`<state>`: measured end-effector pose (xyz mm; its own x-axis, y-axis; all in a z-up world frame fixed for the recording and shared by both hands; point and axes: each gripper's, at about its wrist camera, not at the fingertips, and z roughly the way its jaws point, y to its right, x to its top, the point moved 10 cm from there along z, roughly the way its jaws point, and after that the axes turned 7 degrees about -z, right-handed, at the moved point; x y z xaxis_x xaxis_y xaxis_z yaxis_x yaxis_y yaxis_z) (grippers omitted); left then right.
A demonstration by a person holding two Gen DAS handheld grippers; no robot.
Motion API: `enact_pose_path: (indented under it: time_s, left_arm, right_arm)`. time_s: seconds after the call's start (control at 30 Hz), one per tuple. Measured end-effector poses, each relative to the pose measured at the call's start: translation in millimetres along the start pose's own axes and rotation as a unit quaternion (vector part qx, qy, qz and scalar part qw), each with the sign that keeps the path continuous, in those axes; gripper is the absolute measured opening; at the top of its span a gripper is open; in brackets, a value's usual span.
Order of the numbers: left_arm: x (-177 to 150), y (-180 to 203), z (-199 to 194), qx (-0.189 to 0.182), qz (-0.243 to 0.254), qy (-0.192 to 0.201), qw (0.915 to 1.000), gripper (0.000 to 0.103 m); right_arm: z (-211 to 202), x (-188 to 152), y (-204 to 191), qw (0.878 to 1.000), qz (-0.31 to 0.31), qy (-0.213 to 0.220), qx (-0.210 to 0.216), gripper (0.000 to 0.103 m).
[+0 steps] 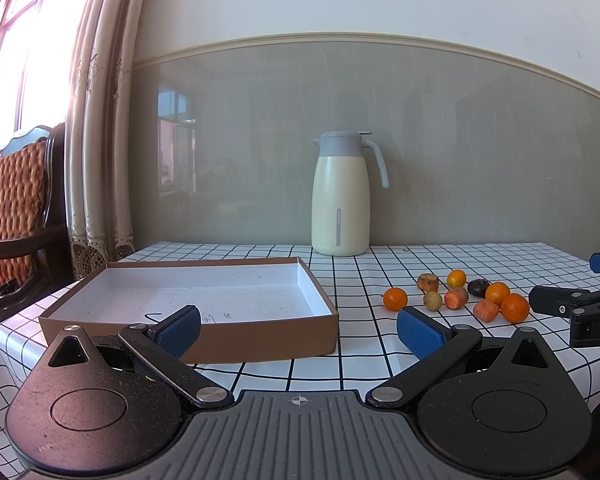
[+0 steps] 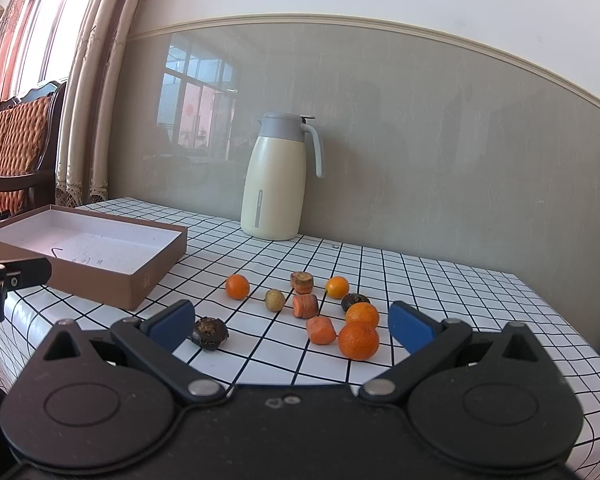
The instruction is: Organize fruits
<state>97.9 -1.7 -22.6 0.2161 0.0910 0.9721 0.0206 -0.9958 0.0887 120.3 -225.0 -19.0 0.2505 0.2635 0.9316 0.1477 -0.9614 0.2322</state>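
While both sets of jaws gape wide and hold nothing, no fruit is boxed yet. The right gripper (image 2: 291,326) hovers low over the tabletop's near edge, a dark shrivelled fruit (image 2: 209,333) just beside its left finger and the oranges (image 2: 358,340) with carrot chunks (image 2: 321,330) ahead. Next, probably, it closes on one piece. The left gripper (image 1: 299,328) faces the empty box (image 1: 204,344). Farther back, a jug (image 2: 275,184) stands clear by the wall.
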Motion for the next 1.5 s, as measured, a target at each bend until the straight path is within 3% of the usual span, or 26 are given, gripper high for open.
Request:
enact_pose_path:
  time_s: [1.17,1.37,1.5]
  left_arm:
    - [1,-5,2,0.002,-0.011,-0.004,0.9999,0.103]
    - [1,-6,1,0.003,-0.011,0.0,0.9999,0.103]
    - [-4,1,7,0.004,0.008,-0.019,0.9998,0.103]
  right_arm:
    - [2,0,-4,1.0,-0.002,-0.001,-0.001,0.097]
    - [1,-3,9,1.0,0.015,0.0,-0.018,0.097]
    - [12,-8,11,0.999,0.023,-0.03,-0.001,0.097]
